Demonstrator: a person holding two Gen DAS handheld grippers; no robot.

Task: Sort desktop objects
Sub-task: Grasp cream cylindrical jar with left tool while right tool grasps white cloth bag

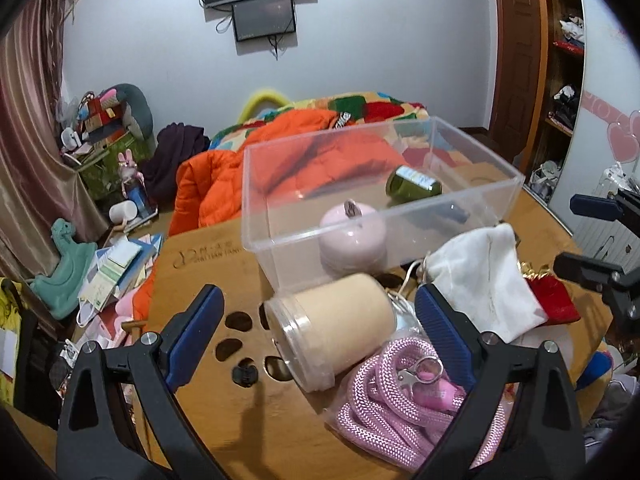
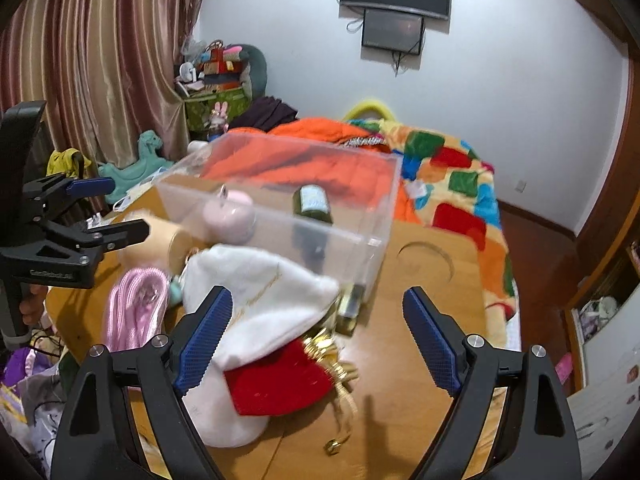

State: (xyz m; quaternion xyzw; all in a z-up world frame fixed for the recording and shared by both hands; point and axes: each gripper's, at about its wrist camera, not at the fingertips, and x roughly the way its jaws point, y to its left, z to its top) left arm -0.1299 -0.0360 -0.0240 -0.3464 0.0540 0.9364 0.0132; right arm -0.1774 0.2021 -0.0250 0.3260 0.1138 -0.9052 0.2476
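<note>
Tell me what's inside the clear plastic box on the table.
Inside the clear plastic box: a green bottle lying down. The pink round container seems inside too. Glare hides any smaller items.

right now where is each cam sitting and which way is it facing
Left wrist: rides on the left gripper, looking forward and down between its open fingers at the beige jar, the pink rope and the clear box; the right gripper shows at the right edge.
Right wrist: rides on the right gripper, angled down at the white pouch and red pouch; the left gripper shows at left.
Shared: wooden table, clear box, jar, rope, both pouches, bed, wall screen.
</note>
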